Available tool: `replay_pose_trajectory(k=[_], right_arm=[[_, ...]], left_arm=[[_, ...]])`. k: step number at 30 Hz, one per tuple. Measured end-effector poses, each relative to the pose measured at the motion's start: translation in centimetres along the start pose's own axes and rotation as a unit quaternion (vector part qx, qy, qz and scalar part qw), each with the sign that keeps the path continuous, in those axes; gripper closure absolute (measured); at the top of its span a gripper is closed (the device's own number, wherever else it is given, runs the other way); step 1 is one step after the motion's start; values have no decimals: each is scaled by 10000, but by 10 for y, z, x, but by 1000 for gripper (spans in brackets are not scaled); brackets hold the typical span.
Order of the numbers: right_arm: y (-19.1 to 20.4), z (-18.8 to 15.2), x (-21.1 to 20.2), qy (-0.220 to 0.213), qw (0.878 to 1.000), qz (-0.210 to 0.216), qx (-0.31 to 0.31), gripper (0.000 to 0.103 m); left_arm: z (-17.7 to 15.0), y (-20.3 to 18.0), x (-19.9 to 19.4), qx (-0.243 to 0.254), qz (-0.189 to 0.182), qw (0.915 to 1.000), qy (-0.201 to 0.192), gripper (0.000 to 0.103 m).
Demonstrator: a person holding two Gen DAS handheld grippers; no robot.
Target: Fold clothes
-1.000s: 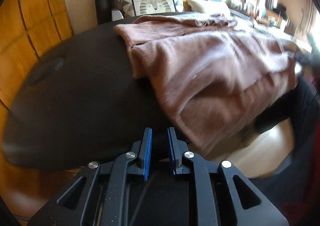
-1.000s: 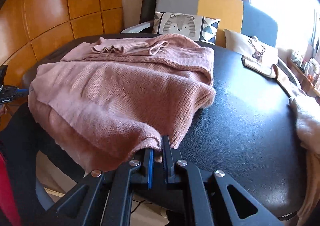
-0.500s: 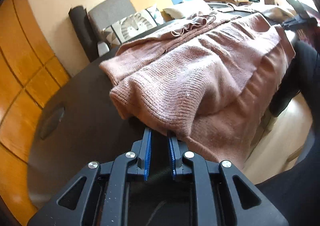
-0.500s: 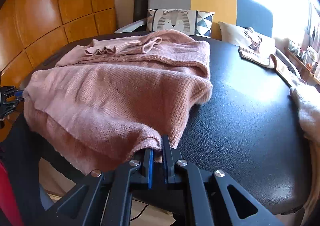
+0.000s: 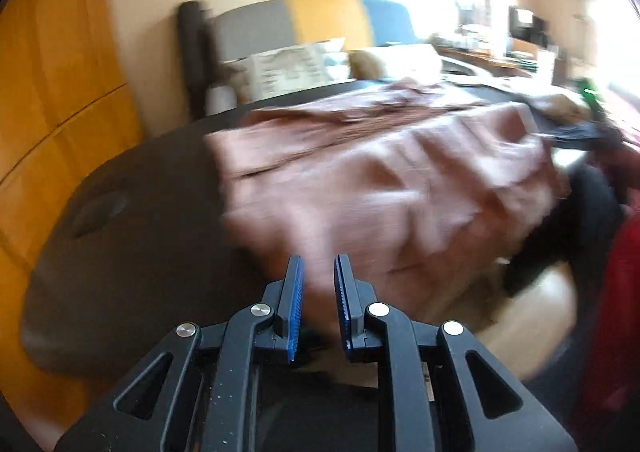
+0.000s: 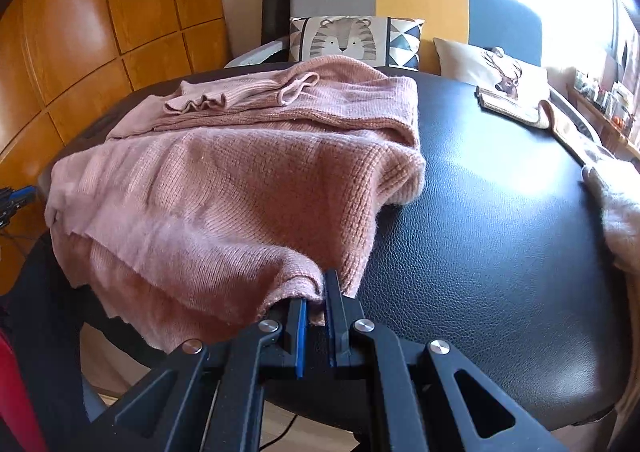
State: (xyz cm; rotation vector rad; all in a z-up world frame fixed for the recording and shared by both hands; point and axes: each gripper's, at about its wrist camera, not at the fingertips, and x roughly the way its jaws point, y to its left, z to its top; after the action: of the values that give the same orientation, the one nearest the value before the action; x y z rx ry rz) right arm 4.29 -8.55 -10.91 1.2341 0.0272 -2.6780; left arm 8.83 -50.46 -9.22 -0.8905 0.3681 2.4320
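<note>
While the sweater lies half folded: what follows is read outward from it.
Sweater: the pink knit sweater (image 6: 240, 188) is spread over the left part of the black bench (image 6: 500, 252), its near hem hanging over the front edge and its sleeves gathered at the far side.
Right tool: the right tool (image 6: 316, 300) is clamped on the near right corner of the hem, unchanged from a second ago.
Left tool: the left tool (image 5: 318, 292) stands slightly apart, and knit shows in the gap; the blurred view does not let me tell whether the pads press it.
Change: half a second ago the left tool was at the hem's left corner; now it has swung and risen, and the view smears.
Meaning: probably both corners are about to be carried toward the far edge to double the sweater over.
</note>
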Motion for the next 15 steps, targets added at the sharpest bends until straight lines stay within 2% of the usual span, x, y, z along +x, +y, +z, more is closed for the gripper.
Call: replay_pose_trajectory(k=[2,4,5,6,8,10,12,15], right_arm=[[0,0,1,-3,10000,6,18,97],[1,-1,1,-6,10000,11,36,97],[1,-1,2,-7,10000,14,45,97],[1,-1,1,-7,10000,14,48,97],[1,-1,1,-9,10000,35,69,97],[0,-3,1,-21,9999,80,136,96],[-1,-3,1,-41,9997,123,208,96],[-2,-3,1,-59,9997,131,214,96]], left_arm=[[5,-22,11,66,-574,9983,120,81],[6,-39,26,163,-703,9972,202,81],[7,-47,34,266,-633,9973,265,81],[7,-55,45,425,-406,9973,432,81],[7,-64,66,736,-17,9939,826,81],[6,-68,77,1014,263,9898,966,81],[2,-75,75,1357,500,9865,765,80],[-2,-83,78,1736,793,9793,675,71]])
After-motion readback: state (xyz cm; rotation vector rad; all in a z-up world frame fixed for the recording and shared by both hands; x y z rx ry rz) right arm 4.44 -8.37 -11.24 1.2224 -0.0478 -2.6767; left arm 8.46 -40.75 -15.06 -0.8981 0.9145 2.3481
